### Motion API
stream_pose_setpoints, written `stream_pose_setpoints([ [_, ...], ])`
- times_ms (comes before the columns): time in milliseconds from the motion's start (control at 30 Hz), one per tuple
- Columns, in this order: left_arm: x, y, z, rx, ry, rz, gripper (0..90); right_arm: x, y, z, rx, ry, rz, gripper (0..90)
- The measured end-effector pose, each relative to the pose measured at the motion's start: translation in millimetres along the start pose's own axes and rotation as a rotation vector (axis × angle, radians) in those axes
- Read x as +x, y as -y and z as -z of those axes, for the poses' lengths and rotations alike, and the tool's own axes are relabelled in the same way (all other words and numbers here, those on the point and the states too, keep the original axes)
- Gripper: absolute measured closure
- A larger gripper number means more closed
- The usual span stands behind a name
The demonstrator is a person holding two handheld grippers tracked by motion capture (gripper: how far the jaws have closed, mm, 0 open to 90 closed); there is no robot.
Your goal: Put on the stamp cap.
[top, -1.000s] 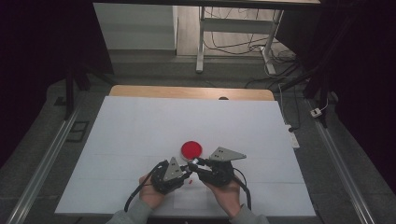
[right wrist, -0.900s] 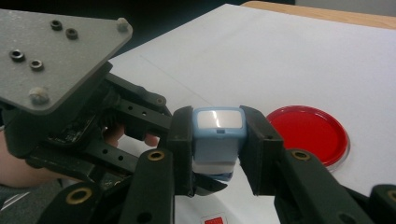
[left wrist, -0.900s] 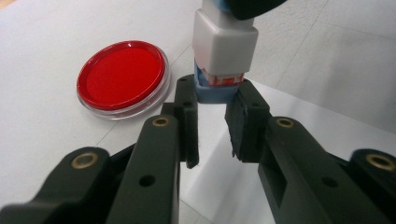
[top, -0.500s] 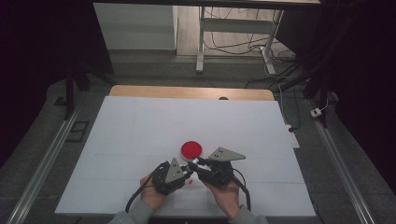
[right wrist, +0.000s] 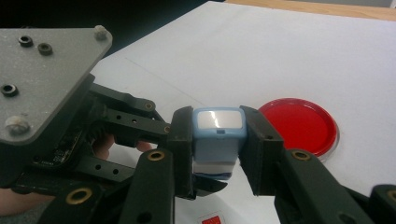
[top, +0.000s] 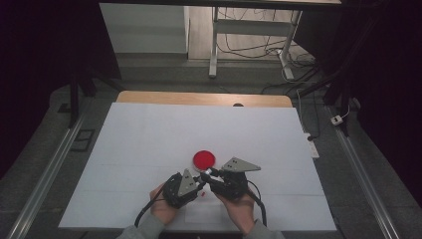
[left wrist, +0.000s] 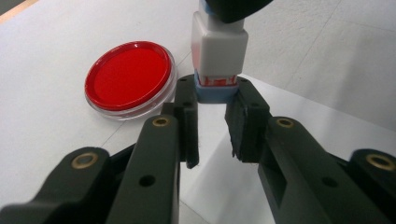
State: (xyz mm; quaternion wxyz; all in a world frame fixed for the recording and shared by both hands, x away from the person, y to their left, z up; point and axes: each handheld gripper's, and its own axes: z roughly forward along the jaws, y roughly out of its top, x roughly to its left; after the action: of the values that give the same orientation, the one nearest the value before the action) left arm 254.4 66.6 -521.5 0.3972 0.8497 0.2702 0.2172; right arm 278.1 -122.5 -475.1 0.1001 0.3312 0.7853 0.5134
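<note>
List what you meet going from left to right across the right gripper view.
Grey three-cornered plate of the left hand-held gripper → small white and blue block, clamped between the jaws → red round dish on the white table.

Counts: two claws, left claw (top: 200, 180) and right claw (top: 208, 175), both near the tabletop's (top: 149, 134) front edge. One small white-and-blue block (right wrist: 218, 140) between them. One round red dish (top: 204, 159) just behind, toward mid-tabletop. One small red scrap (top: 204, 193) on the tabletop by the front edge. Two hands, one per claw.
</note>
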Motion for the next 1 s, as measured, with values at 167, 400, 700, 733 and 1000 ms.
stream_pose_setpoints([
  [167, 0.1, 0.1, -0.3, 0.0, -0.001, 0.001, 74.3, 1.1, 0.2, -0.9, 0.001, 0.018, -0.005, 66.6],
  [400, -0.5, 0.4, -1.4, 0.005, -0.012, 0.0, 74.3, 1.8, 0.7, -2.1, 0.008, 0.031, -0.022, 66.6],
  [700, -1.5, 0.5, -3.1, 0.004, -0.021, -0.002, 74.4, 0.7, 0.9, -2.6, 0.01, 0.037, -0.047, 66.6],
  [733, -1.6, 0.5, -3.2, 0.004, -0.023, -0.003, 74.3, 0.5, 0.9, -2.6, 0.011, 0.036, -0.049, 66.6],
  [1000, -3.7, 0.8, -3.5, 0.0, -0.043, -0.009, 74.3, -0.1, 2.2, -3.5, 0.009, 0.036, -0.069, 66.6],
])
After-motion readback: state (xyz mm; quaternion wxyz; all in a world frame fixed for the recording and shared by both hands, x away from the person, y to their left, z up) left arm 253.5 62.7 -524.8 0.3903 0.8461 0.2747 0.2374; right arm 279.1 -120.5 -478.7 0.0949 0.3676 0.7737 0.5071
